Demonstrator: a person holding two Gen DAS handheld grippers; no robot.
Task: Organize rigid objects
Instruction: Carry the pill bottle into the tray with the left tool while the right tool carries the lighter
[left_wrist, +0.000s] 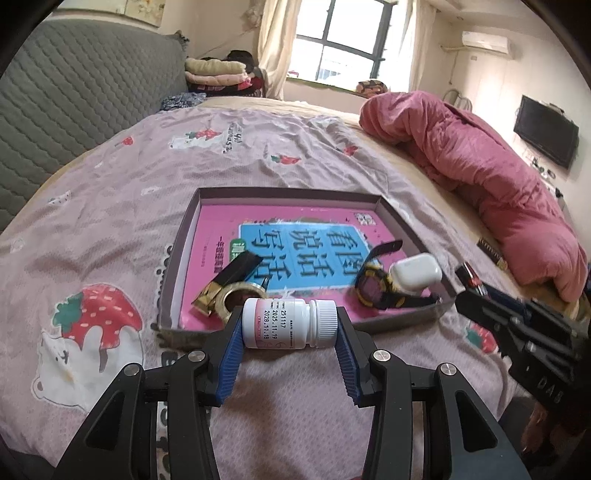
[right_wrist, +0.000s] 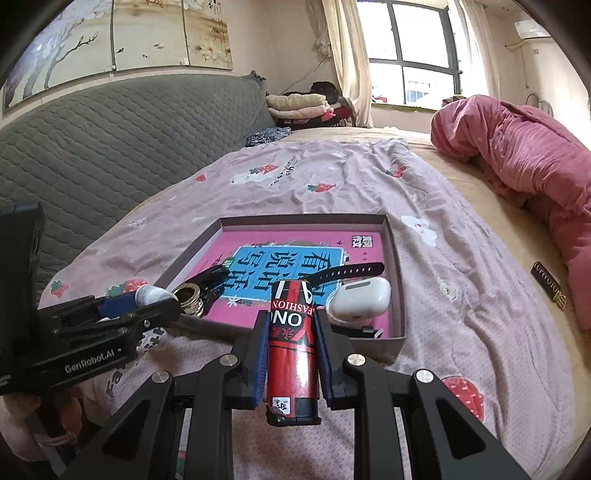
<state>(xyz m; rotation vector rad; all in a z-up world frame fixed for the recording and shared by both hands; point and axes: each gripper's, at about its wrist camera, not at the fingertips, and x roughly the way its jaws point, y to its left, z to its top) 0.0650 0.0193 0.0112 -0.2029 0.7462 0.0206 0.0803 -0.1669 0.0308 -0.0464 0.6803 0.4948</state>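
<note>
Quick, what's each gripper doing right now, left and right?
Left gripper: shut on the white pill bottle.
Right gripper: shut on the red can.

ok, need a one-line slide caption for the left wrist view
Left gripper clamps a white pill bottle sideways before the tray holding watch, earbuds case and tape roll.

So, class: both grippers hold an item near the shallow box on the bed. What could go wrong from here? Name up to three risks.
1. The left gripper holds the white plastic pill bottle end to end; it may pivot or slip out.
2. The grey cardboard box's near end is crowded with the white earbud case, black-and-yellow watch and tape roll; drops could knock them.
3. The right gripper with its red cylindrical can is close alongside; they may collide.
</note>
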